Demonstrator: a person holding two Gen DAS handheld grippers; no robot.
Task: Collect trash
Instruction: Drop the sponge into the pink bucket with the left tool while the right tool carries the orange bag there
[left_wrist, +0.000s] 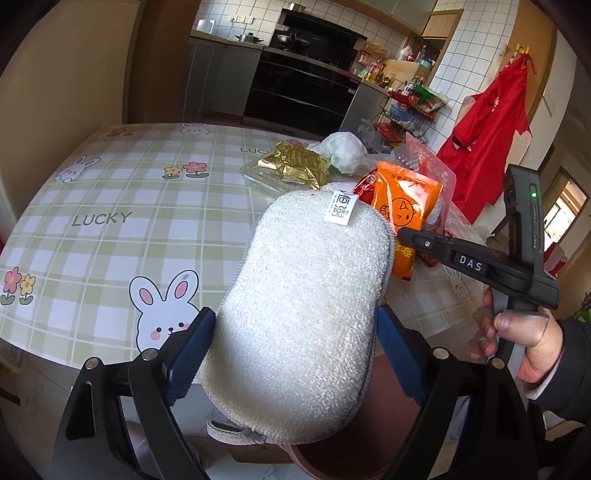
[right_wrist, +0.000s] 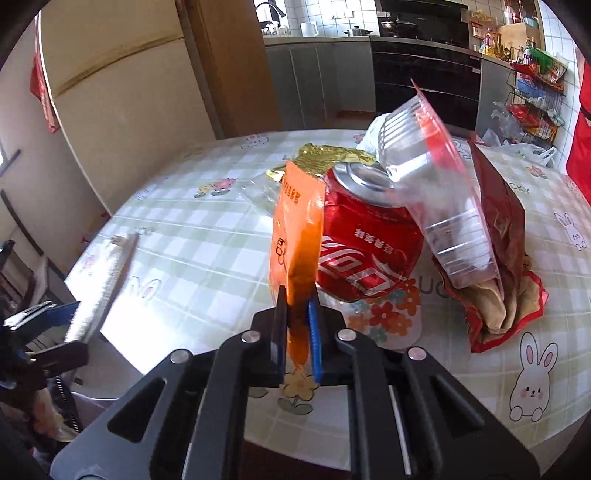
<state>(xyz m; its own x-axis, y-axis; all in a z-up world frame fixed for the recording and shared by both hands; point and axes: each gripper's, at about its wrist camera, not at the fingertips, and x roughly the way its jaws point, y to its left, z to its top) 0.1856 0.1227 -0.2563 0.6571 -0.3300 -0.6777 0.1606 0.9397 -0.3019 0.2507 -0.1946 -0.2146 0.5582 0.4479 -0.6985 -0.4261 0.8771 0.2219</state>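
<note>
My left gripper (left_wrist: 295, 325) is shut on a white scrubbing sponge (left_wrist: 306, 306) with a label tab, held over the table's near edge. My right gripper (right_wrist: 297, 310) is shut on the lower edge of an orange snack packet (right_wrist: 295, 229), which stands upright; the packet also shows in the left wrist view (left_wrist: 406, 210) with the right gripper (left_wrist: 402, 236) on it. Behind it lie a crushed red cola can (right_wrist: 365, 240), a clear plastic cup with a red rim (right_wrist: 436, 192), a red-brown wrapper (right_wrist: 502, 258), a gold foil wrapper (left_wrist: 295, 166) and a crumpled white tissue (left_wrist: 343, 151).
The round table (left_wrist: 110, 206) has a green checked cloth with rabbits and flowers. A clear plastic tray (left_wrist: 258, 177) lies under the gold foil. A red apron (left_wrist: 487, 136) hangs at the right. Kitchen counters and an oven (left_wrist: 303, 88) stand beyond the table.
</note>
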